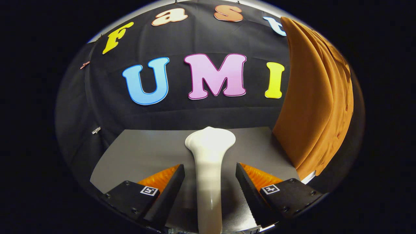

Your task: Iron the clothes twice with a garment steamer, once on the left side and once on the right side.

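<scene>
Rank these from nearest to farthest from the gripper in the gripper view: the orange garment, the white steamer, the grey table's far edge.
1. White steamer: between the open gripper fingers.
2. Orange garment: hanging ahead, right.
3. Grey table's far edge: beyond the steamer.

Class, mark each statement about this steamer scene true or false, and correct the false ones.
1. The white garment steamer lies between the gripper fingers. True.
2. Both fingers press on the steamer. False: the fingers stand apart, with a gap on each side of it.
3. An orange-brown garment hangs beyond the right finger, at the far right of the grey table. True.
4. The steamer's wide head touches the garment. False: it points at the black cloth wall, apart from the garment.
</scene>
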Tool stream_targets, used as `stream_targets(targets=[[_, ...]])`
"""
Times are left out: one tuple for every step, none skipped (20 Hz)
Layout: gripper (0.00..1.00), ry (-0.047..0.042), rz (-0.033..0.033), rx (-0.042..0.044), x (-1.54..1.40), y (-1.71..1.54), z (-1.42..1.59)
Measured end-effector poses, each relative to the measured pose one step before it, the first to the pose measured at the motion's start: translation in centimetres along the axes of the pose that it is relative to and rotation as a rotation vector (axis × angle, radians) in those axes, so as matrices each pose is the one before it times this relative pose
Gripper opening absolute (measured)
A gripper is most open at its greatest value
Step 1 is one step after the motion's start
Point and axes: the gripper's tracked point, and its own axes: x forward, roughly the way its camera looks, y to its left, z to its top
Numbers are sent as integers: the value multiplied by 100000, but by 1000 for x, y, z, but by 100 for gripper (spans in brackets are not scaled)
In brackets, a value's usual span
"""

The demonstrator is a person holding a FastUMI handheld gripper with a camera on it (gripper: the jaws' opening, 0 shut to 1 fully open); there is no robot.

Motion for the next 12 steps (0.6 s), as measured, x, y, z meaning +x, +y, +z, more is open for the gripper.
stream_targets(targets=[[99,840,-551,465,284,-142,-69],[99,1264,-391,187,210,-101,-373],[99,1304,-425,108,330,7,-273],[99,1254,-349,7,193,-45,-141],[99,1087,-424,83,265,-73,-185],[99,1015,-120,47,242,-46,-204],[99,810,-367,317,179,-41,-142],[98,1240,-66,369,190,-71,-176],[97,1247,211,503,270,-34,-339],[91,1486,123,212,103,-119,-217],[84,1787,-54,-126,59,-71,-313],[73,2267,-257,-443,455,155,-397]])
